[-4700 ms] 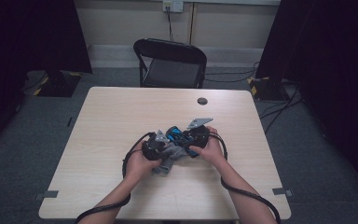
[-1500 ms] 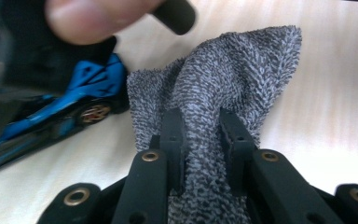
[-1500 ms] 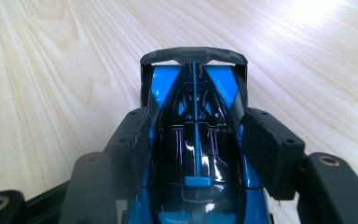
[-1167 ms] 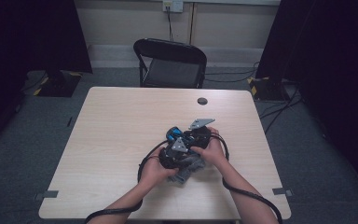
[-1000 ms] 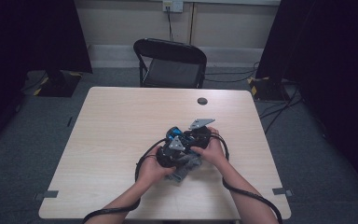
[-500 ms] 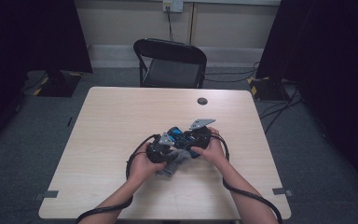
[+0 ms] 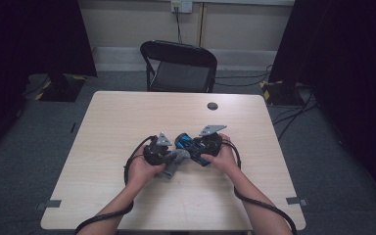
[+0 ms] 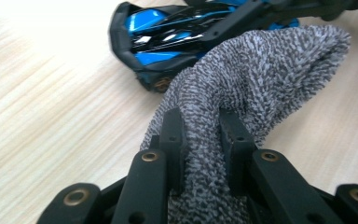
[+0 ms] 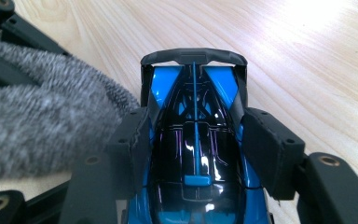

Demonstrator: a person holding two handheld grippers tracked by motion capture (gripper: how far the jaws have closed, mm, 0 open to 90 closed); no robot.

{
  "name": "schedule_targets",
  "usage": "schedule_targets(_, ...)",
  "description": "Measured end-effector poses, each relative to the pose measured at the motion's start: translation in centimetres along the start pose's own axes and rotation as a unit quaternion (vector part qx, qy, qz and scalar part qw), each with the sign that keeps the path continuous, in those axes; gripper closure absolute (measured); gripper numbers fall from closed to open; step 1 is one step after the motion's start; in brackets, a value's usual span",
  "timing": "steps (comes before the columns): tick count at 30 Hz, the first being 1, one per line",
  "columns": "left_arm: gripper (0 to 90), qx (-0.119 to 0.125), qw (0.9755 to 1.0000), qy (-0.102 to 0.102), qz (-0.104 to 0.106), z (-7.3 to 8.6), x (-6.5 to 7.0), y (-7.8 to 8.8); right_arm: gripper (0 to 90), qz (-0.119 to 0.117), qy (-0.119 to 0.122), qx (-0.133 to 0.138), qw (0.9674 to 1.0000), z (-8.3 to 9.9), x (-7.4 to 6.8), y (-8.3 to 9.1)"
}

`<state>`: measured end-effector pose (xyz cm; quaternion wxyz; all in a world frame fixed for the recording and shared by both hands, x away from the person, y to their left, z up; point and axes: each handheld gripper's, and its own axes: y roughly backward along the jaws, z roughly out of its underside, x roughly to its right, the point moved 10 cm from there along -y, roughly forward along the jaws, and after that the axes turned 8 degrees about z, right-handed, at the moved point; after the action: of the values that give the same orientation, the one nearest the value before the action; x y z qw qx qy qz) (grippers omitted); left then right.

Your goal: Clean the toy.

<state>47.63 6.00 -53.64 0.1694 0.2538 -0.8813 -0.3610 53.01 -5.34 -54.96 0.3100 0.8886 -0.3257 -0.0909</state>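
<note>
The grey knitted cloth (image 7: 172,164), a soft speckled fabric bunched into a thick roll, is seen near the middle of the light wooden table (image 7: 127,122), just left of the toy car and touching it. No containers are seen on the table.

Left side: the left gripper (image 7: 164,155) is held in the person's left hand (image 7: 142,169), with its black cable looped on the tabletop beside the wrist. In the left gripper view its jaws are closed tight on a pinched fold of the cloth (image 8: 242,93); the fabric bulges out above and to either side of the pads (image 8: 172,135). The free end of the roll is draped against the side of the car.

Centre: the glossy blue and black toy racing car (image 7: 188,145) is resting on the table. A dark wing spans one end (image 9: 193,56); blue panels are set between black ribs, with a thin blue line down the middle of the body. A small brass-coloured wheel hub (image 8: 161,85) is noted at the lower edge.

Right side: the right gripper (image 7: 201,152) is held in the right hand (image 7: 223,156). In the right gripper view its jaws are clamped on the car's two flanks, pads (image 9: 272,149) pressed against the bodywork.

Far edge: a small dark round disc (image 7: 212,105) lies on the table, well apart from the work. A black folding chair (image 7: 178,66) stands beyond the table.
</note>
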Motion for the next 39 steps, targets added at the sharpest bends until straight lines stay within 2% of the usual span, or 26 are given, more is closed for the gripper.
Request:
schedule_targets(19,74.4,0.003,0.9991,0.015,-0.039,0.1,-2.7,1.2,42.9,0.001,0.004,-0.002,1.0,0.0,0.0,0.0)
schedule_targets(24,74.5,0.01,0.9982,0.029,-0.05,0.4,-3.7,1.7,42.8,0.001,0.002,-0.001,1.0,0.0,0.0,0.0)
schedule_targets(29,74.4,0.012,0.9975,0.033,-0.061,0.6,-4.6,2.4,42.8,0.001,0.002,0.0,1.0,0.0,0.0,0.0)
schedule_targets(37,74.4,0.026,0.9958,0.055,-0.069,1.0,-5.9,3.5,42.8,0.0,0.001,-0.001,1.0,0.0,0.0,0.0)
schedule_targets(39,74.4,0.026,0.9957,0.053,-0.072,1.1,-6.1,3.8,42.8,0.0,0.001,-0.001,1.0,0.0,0.0,0.0)
